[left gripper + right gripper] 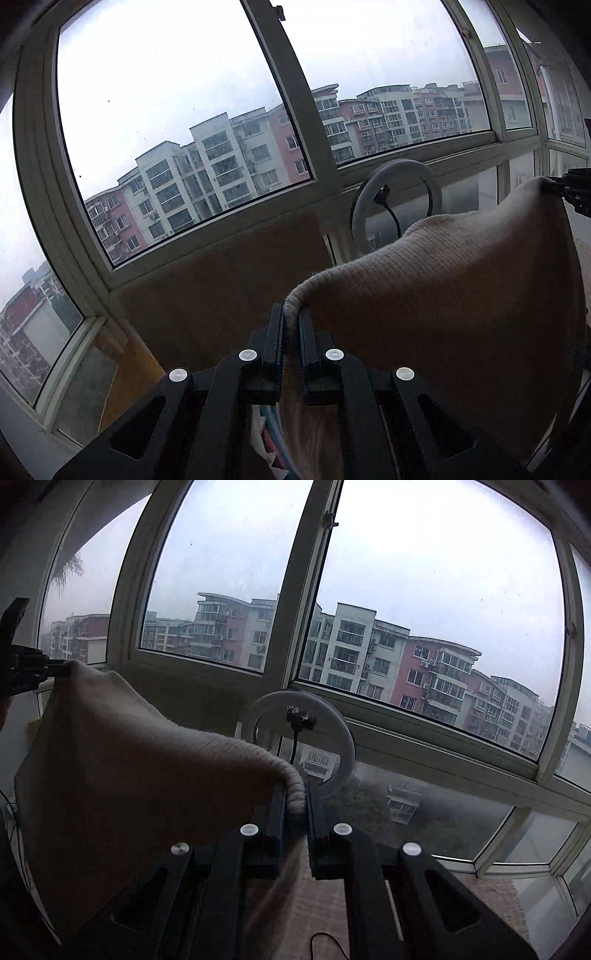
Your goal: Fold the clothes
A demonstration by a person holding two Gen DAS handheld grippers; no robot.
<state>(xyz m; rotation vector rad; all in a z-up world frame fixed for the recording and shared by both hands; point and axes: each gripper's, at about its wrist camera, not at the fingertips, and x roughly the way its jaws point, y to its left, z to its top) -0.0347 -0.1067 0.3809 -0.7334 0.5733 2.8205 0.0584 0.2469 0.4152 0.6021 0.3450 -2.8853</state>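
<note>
The left gripper has its jaws clamped on a rolled edge of the garment. The right gripper has its jaws clamped on a matching rolled edge of the same garment. Each gripper also shows in the other's view, at the far corner of the cloth.

The garment, a beige ribbed knit, is held aloft between the two grippers. Its top edge sags slightly between the two grips, and the body hangs down below the lower edge of both views.

Step in hand, as a judgement: the garment is lifted and spread by two corners. This fits either a hold before laying flat for a fold, or carrying one edge over in a fold. Which applies cannot be determined, because the hanging part is out of sight.

Any next move calls for both grips held firm, equal height and even tension along the top edge.

Clearances: a ring light stands ahead, just beyond the cloth, before the window. A woven surface, possibly the worktop, shows dimly below the right gripper. Room to the sides appears open.
</note>
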